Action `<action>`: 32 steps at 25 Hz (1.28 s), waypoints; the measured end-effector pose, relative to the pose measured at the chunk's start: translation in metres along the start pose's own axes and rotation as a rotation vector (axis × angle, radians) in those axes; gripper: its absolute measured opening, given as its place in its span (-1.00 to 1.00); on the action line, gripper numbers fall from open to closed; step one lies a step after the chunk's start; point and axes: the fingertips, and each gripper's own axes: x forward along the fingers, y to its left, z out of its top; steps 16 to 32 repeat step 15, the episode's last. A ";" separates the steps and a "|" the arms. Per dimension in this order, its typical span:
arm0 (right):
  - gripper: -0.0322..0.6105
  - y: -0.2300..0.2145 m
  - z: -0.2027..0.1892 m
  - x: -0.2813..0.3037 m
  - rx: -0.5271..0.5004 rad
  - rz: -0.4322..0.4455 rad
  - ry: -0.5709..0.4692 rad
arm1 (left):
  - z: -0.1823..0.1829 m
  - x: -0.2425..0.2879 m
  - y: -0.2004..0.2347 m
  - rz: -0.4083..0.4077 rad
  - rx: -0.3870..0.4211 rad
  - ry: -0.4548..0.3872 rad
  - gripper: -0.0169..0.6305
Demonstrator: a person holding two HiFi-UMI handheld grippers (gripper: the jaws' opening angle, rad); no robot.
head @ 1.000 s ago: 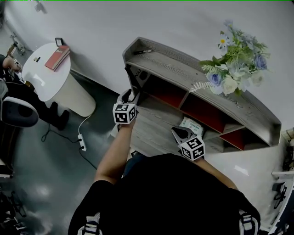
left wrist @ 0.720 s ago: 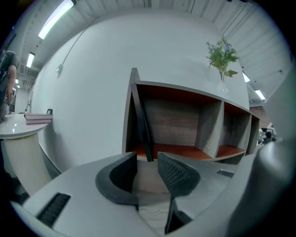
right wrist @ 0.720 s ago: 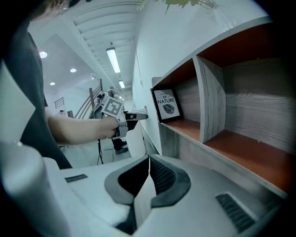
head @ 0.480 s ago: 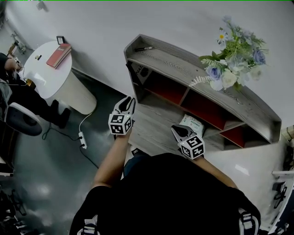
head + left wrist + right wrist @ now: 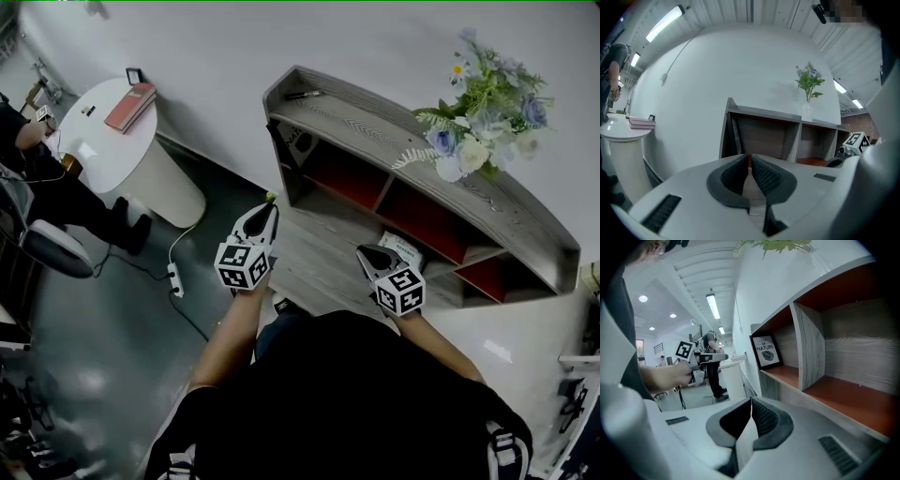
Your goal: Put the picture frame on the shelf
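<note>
The black picture frame (image 5: 296, 145) leans upright in the far-left compartment of the grey wooden shelf (image 5: 394, 141); the right gripper view shows its leaf print (image 5: 767, 351). My left gripper (image 5: 268, 204) hangs in the air short of that compartment, apart from the frame. Its jaws have just been closing and now meet with nothing between them (image 5: 750, 157). My right gripper (image 5: 366, 253) is held low before the middle compartments, shut and empty (image 5: 751, 401).
A vase of flowers (image 5: 483, 112) stands on the shelf top, and a pen (image 5: 302, 95) lies at its left end. A white packet (image 5: 405, 251) lies in the lower shelf. A round white table (image 5: 108, 141) with books, a power strip (image 5: 174, 279) and a seated person are at the left.
The left gripper has drawn back from the left compartment toward me and its jaws have shut, leaving the frame standing in the shelf. The right gripper has stayed put.
</note>
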 end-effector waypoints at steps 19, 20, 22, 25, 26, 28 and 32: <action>-0.85 -0.025 0.013 -0.015 0.012 -0.035 -0.039 | 0.034 -0.043 -0.022 -0.027 0.038 -0.035 -0.86; -0.85 -0.025 0.013 -0.015 0.012 -0.035 -0.039 | 0.034 -0.043 -0.022 -0.027 0.038 -0.035 -0.86; -0.85 -0.025 0.013 -0.015 0.012 -0.035 -0.039 | 0.034 -0.043 -0.022 -0.027 0.038 -0.035 -0.86; -0.85 -0.025 0.013 -0.015 0.012 -0.035 -0.039 | 0.034 -0.043 -0.022 -0.027 0.038 -0.035 -0.86; -0.85 -0.025 0.013 -0.015 0.012 -0.035 -0.039 | 0.034 -0.043 -0.022 -0.027 0.038 -0.035 -0.86; -0.85 -0.025 0.013 -0.015 0.012 -0.035 -0.039 | 0.034 -0.043 -0.022 -0.027 0.038 -0.035 -0.86; -0.85 -0.025 0.013 -0.015 0.012 -0.035 -0.039 | 0.034 -0.043 -0.022 -0.027 0.038 -0.035 -0.86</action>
